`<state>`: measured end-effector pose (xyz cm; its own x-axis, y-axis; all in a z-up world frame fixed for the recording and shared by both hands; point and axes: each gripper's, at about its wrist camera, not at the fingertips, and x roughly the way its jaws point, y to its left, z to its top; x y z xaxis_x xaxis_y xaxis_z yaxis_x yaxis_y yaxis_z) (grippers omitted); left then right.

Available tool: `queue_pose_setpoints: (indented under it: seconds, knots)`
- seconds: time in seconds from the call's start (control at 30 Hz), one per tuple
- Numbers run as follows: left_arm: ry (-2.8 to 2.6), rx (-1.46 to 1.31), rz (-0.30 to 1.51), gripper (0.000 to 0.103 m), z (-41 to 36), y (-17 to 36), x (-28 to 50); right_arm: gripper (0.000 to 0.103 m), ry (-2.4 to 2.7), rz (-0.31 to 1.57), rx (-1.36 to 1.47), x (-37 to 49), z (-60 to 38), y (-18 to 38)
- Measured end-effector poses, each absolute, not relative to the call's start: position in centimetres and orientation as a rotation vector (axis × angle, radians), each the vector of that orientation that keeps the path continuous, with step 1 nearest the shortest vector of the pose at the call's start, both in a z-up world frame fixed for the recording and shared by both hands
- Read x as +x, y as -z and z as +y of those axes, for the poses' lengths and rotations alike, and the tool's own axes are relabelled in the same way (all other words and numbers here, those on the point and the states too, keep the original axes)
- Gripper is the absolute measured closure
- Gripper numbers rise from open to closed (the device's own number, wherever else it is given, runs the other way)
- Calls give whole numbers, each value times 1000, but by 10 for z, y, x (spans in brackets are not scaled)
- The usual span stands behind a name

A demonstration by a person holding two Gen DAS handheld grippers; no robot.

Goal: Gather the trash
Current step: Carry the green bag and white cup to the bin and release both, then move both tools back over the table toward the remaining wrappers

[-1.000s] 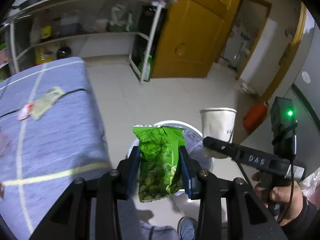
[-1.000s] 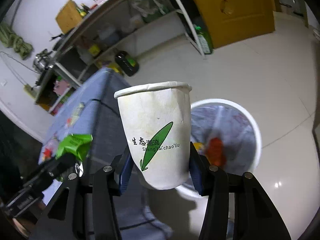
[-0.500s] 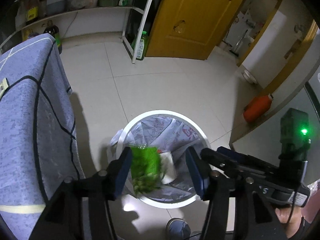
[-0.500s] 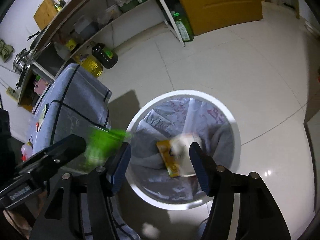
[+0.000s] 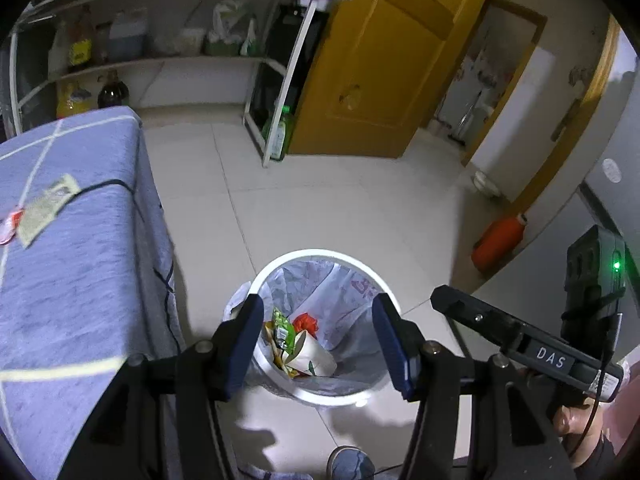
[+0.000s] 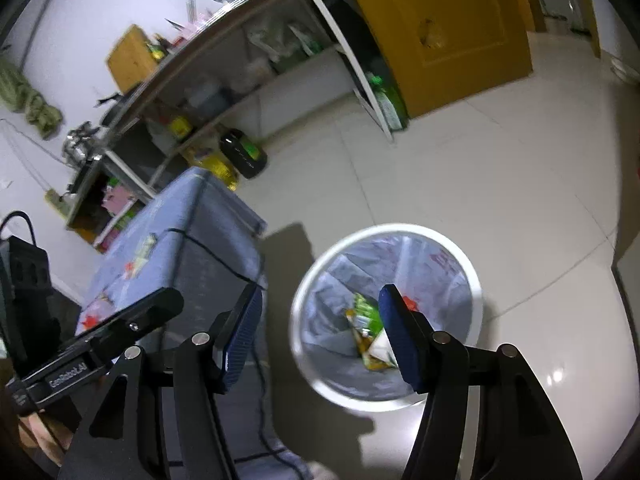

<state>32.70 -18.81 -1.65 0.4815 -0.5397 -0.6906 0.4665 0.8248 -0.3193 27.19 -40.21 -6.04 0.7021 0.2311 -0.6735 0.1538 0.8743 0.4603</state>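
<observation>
Hand-held gripper L (image 5: 318,338) & R (image 6: 320,330) both spread, empty — over lined bin (image 5: 320,254) on tile floor (image 5: 320,200), blue-clothed table (image 5: 80,240) beside.

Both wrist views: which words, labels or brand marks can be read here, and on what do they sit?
"DAS": white label on the right gripper body, left wrist view.
"GenRobot.AI", blurred: left gripper body, right wrist view.
Red print on the bin liner: unreadable.
Paper cup, wrappers, shelf bottles: too small.

The left tongs (image 5: 318,338) and right tongs (image 6: 320,334), which gripped a green snack bag (image 5: 282,326) and a paper cup (image 5: 314,356), now gape empty; both items lie inside the trash bin (image 5: 320,256).
</observation>
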Motion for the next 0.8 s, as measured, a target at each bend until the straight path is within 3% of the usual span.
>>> queue_pose_setpoints:
  seconds: [0.33, 0.8]
  knots:
    - [589, -99, 756, 42, -138, -10, 267, 42, -176, 669, 386, 217, -324, 10]
    - [318, -146, 678, 42, 9, -16, 248, 42, -443, 689, 310, 218, -214, 5]
